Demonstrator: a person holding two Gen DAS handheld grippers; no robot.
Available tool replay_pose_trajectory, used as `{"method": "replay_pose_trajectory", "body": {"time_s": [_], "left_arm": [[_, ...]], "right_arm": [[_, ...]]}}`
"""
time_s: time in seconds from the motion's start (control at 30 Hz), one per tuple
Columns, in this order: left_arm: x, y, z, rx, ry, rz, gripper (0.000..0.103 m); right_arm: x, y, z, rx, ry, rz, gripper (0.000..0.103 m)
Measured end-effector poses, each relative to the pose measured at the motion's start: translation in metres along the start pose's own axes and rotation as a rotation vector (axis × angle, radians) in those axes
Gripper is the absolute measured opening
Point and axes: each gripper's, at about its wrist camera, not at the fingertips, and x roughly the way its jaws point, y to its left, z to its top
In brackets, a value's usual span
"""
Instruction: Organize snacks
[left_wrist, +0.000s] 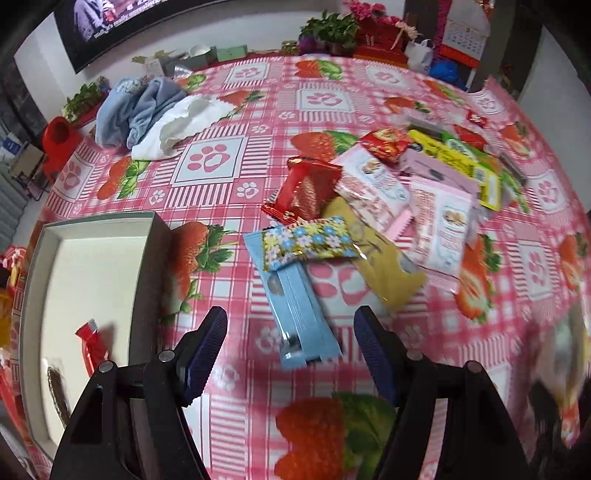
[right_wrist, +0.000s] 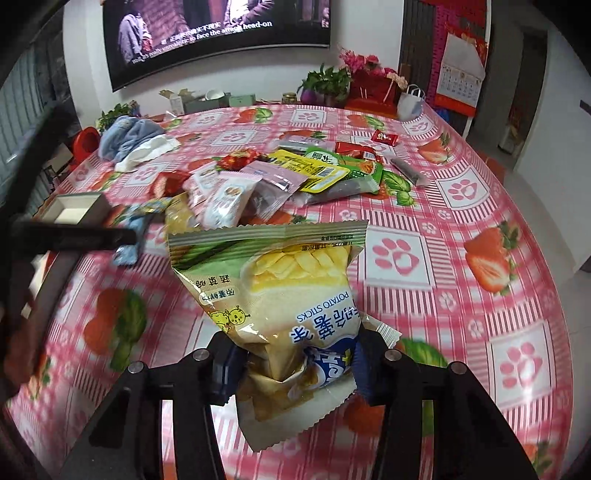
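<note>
My left gripper (left_wrist: 291, 325) is open and empty, its jaws on either side of the near end of a light blue snack pack (left_wrist: 295, 310) lying on the table. A floral packet (left_wrist: 310, 240) lies across the blue pack's far end, beside a yellow packet (left_wrist: 384, 269). A pile of snack packets (left_wrist: 417, 173) spreads beyond. A grey box (left_wrist: 92, 266) with a white inside sits at left and holds a red packet (left_wrist: 90, 343). My right gripper (right_wrist: 295, 354) is shut on a potato sticks bag (right_wrist: 280, 291), held above the table. The pile (right_wrist: 295, 173) lies beyond it.
The table wears a pink strawberry-print cloth (left_wrist: 229, 155). Blue and white cloths (left_wrist: 155, 110) lie at the far left. Plants, flowers and small boxes (left_wrist: 347, 33) line the far edge. The left gripper's arm (right_wrist: 74, 236) shows at the left of the right wrist view.
</note>
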Motion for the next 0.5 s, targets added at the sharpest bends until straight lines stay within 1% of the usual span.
{"method": "replay_pose_trajectory", "body": {"time_s": [0.03, 0.07, 0.1, 0.13, 0.17, 0.23, 0.3, 0.37, 0.47, 0.5], "left_arm": [[0.008, 0.001, 0.003, -0.003, 0.014, 0.02, 0.051], [0.014, 0.001, 0.004, -0.002, 0.033, 0.027, 0.043], [0.021, 0.002, 0.007, -0.009, 0.059, 0.023, 0.032], [0.02, 0.004, 0.009, -0.022, 0.042, 0.012, 0.027], [0.023, 0.005, 0.011, -0.023, 0.053, 0.01, 0.025], [0.023, 0.007, 0.011, -0.036, 0.05, -0.005, 0.025], [0.019, 0.01, 0.002, -0.042, 0.033, -0.021, 0.025], [0.01, 0.008, -0.018, -0.023, 0.016, -0.025, 0.025], [-0.015, 0.007, -0.068, -0.003, -0.008, -0.091, 0.025], [-0.021, 0.005, -0.079, 0.009, -0.015, -0.099, 0.025]], "right_arm": [[-0.002, 0.001, -0.003, -0.002, -0.001, 0.002, 0.05], [-0.004, 0.002, -0.006, -0.004, -0.005, 0.005, 0.05], [-0.005, 0.003, -0.008, -0.007, -0.009, 0.004, 0.05], [-0.005, 0.003, -0.009, -0.011, -0.012, 0.0, 0.05], [-0.004, 0.004, -0.009, -0.012, -0.013, -0.002, 0.05], [-0.001, 0.002, -0.01, 0.003, -0.007, 0.004, 0.05], [0.0, -0.002, -0.013, 0.032, 0.001, 0.024, 0.05], [-0.001, -0.004, -0.018, 0.06, 0.009, 0.048, 0.05], [-0.007, -0.001, -0.03, 0.065, 0.019, 0.057, 0.05], [-0.01, 0.0, -0.034, 0.07, 0.024, 0.06, 0.05]]}}
